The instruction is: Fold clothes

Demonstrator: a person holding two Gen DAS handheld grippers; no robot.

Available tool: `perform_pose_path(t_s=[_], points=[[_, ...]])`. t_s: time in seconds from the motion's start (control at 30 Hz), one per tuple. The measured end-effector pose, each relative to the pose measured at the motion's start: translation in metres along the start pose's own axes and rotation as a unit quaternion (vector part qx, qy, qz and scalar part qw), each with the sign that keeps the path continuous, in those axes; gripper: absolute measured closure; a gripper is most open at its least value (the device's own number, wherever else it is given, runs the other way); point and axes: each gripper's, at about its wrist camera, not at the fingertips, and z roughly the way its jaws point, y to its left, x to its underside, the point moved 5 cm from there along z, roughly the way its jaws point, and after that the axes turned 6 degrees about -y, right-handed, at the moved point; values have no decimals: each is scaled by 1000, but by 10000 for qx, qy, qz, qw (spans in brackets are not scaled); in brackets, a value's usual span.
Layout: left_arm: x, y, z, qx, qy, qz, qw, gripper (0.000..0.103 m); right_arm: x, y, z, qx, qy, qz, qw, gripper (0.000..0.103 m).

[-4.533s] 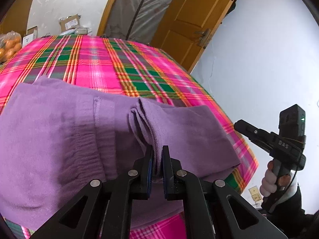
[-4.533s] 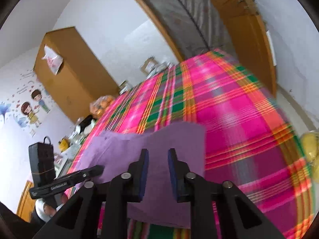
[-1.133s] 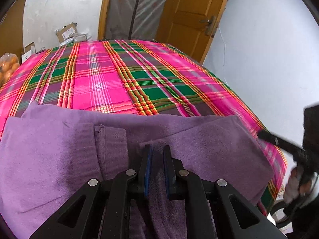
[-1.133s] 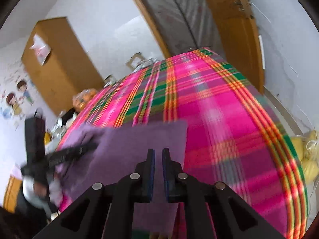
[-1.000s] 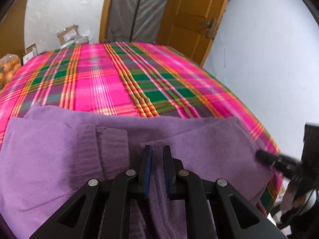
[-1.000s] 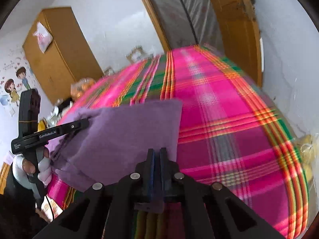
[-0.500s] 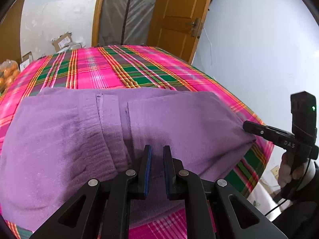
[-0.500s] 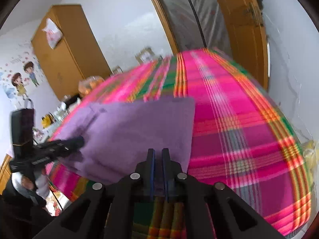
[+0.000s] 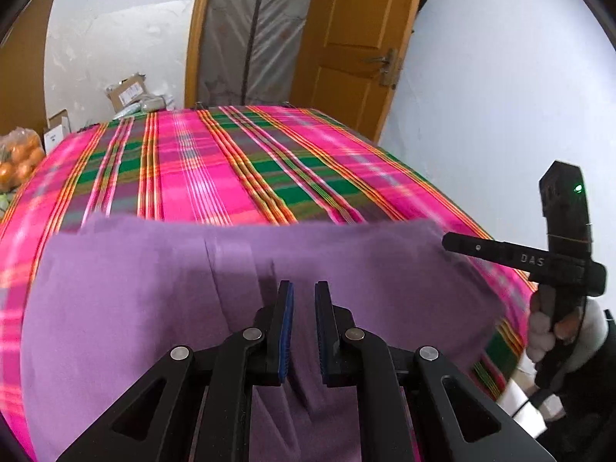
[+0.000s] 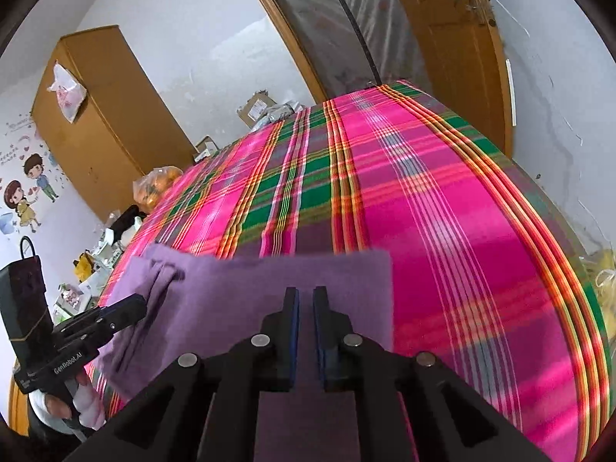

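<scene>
- A purple knit garment (image 9: 154,300), folded into a broad flat band, lies across the near part of a bed covered with a pink, green and orange plaid bedspread (image 9: 215,169).
- In the left wrist view a ribbed vertical seam runs through the garment near its middle, and its far edge lies straight across the plaid.
- The left hand-held gripper (image 9: 304,331) sits low over the garment's near edge with its blue-padded jaws at a narrow gap. A raised fold of purple cloth stands between them; whether the pads pinch it I cannot tell.
- The right hand-held gripper (image 10: 304,331) is over the garment's right end, near its squared corner. Its jaws are opening from a narrow gap, with purple cloth showing in the gap below the tips; no firm pinch is visible.
- In the left wrist view the right hand-held gripper's tip is at the garment's far right corner, held by a hand in a white glove (image 9: 546,331).
- In the right wrist view the left hand-held gripper's tip meets the bunched left end of the garment.
- Past the bed stand an orange wooden door (image 9: 354,38), a brown wardrobe (image 10: 104,115), cardboard boxes (image 9: 127,88) and a bag of oranges (image 9: 19,161).
</scene>
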Motion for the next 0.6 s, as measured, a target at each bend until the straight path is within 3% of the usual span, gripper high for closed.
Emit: perform_pose_path(t_s=[0.2, 0.47, 0.6], points=[[-4, 10, 40, -115, 448, -141, 9988, 92, -4, 24, 33, 32, 461, -382, 9982, 94], [-2, 15, 39, -34, 412, -268, 9988, 91, 0, 56, 47, -143, 584, -825, 9948, 90], [0, 17, 41, 96, 453, -421, 9980, 88, -5, 31, 45, -97, 557, -438, 9974, 97]])
